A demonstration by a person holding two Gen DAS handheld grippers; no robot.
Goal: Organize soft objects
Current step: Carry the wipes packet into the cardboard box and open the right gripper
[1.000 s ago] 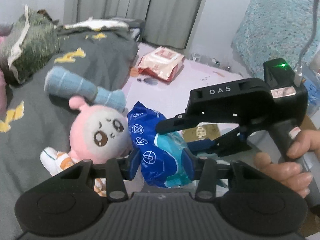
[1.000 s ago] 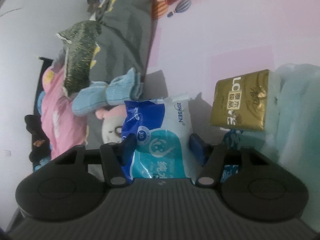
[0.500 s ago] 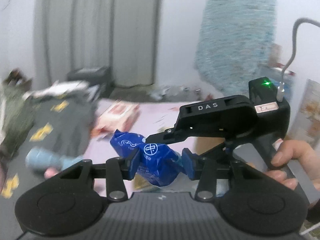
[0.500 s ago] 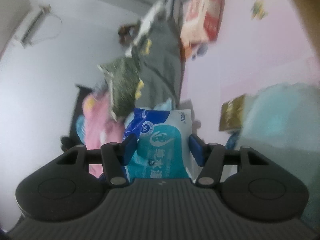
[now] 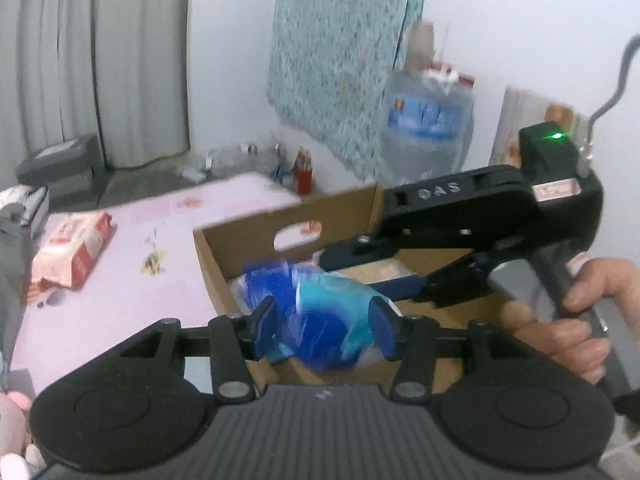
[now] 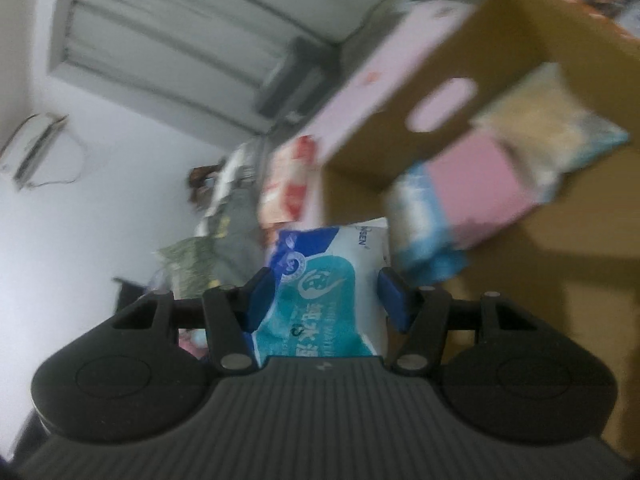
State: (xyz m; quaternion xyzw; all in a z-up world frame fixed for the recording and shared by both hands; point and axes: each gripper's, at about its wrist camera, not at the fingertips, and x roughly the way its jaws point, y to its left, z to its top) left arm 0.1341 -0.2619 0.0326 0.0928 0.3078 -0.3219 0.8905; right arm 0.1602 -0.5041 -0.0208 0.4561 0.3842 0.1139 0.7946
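A blue and teal wet-wipe pack [image 5: 316,312] hangs between both grippers above an open cardboard box [image 5: 248,236]. My left gripper [image 5: 322,320] has its blue pads on the pack's two sides, and its jaws are opening. My right gripper [image 5: 360,270], held by a hand [image 5: 560,332], comes in from the right and is shut on the same pack. In the right wrist view the pack [image 6: 324,280] sits pressed between the right gripper's [image 6: 324,300] pads, in front of the box [image 6: 500,40]. The views are motion-blurred.
Inside the box lie a pink pack [image 6: 480,180], a blue-white pack [image 6: 424,236] and a beige packet [image 6: 552,120]. A red-white pack [image 5: 72,252] rests on the pink sheet [image 5: 120,300]. A pink plush [image 5: 12,420] shows at the lower left.
Both grippers have carried the wipe pack up from beside the plush on the bed and swung right over the cardboard box. The left pads now stand slightly wider.
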